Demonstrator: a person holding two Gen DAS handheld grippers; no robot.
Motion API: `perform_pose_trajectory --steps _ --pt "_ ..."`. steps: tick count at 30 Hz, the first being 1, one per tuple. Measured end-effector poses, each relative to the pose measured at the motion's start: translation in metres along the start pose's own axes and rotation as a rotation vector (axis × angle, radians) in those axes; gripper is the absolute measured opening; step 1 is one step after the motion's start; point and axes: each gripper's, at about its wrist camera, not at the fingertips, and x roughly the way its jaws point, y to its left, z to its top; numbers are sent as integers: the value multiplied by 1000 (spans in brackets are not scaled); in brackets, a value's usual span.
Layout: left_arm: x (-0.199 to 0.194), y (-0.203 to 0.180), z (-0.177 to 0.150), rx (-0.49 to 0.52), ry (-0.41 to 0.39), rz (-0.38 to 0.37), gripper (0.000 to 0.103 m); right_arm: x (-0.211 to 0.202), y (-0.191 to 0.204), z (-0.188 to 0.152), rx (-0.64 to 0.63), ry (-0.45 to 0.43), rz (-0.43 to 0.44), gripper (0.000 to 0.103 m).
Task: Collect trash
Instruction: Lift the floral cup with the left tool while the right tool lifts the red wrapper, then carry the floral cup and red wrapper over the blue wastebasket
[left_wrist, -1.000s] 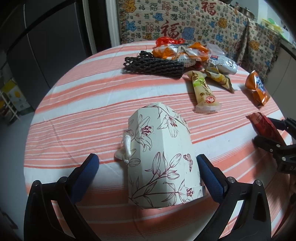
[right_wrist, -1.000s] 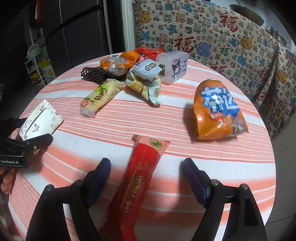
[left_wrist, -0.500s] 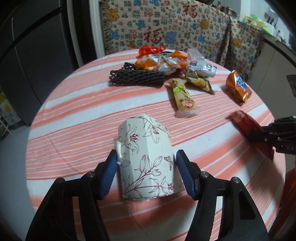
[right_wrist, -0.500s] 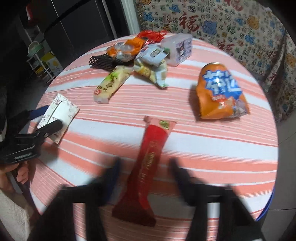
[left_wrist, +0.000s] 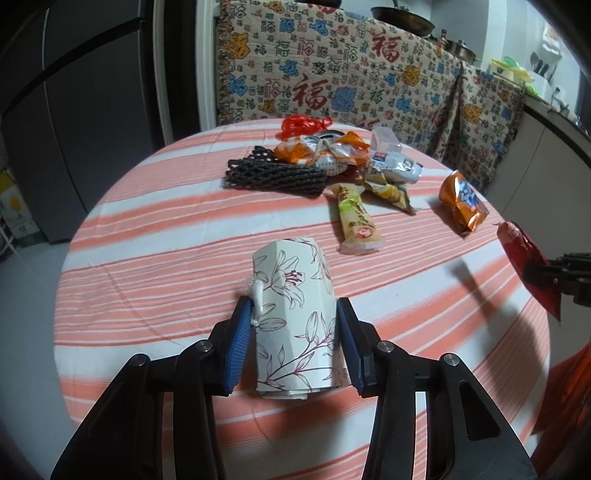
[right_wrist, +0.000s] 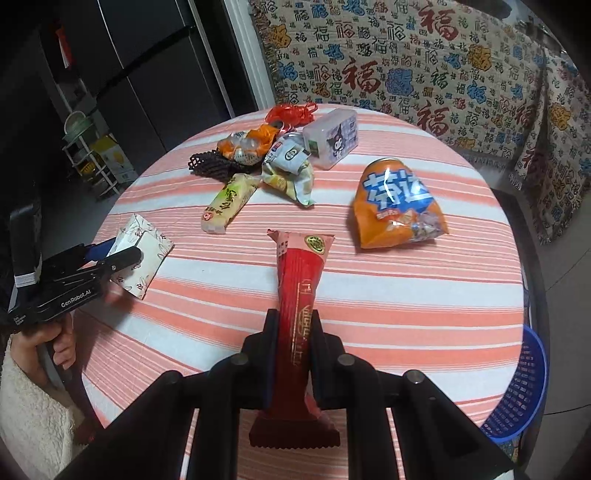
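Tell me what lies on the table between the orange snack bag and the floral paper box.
Only bare striped tablecloth lies between the orange snack bag and the floral paper box; the right wrist view shows it.

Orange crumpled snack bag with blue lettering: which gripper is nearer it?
Right. The right gripper, clamping the red wrapper, is beside the orange bag; the left gripper grips the floral box across the table.

Striped round table (left_wrist: 155, 266), scattered snack wrappers (right_wrist: 288, 173)

Left gripper (left_wrist: 295, 339) just closing on something; right gripper (right_wrist: 293, 354) clamped tight.
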Motion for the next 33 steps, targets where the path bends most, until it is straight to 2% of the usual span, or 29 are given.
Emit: perform_pose_trajectory --steps 5,11,16,24,29,33 --pt "-8 -13 3 -15 -16 -46 45 -8 -17 -10 22 -12 -6 14" --pt "-22 -66 16 14 -37 -136 45 -28 -61 -21 85 -27 -21 14" --pt "-27 -145 33 114 -48 -242 46 -53 -119 -28 149 -58 -92 14" --pt "3 -283 62 204 -5 -454 46 -91 -236 -57 286 -72 -216 14" --pt "34 -351 67 226 33 -517 46 -100 -292 -72 343 -68 -267 14" --pt "63 -392 64 227 64 -522 46 -97 -328 -85 399 -75 -280 14"
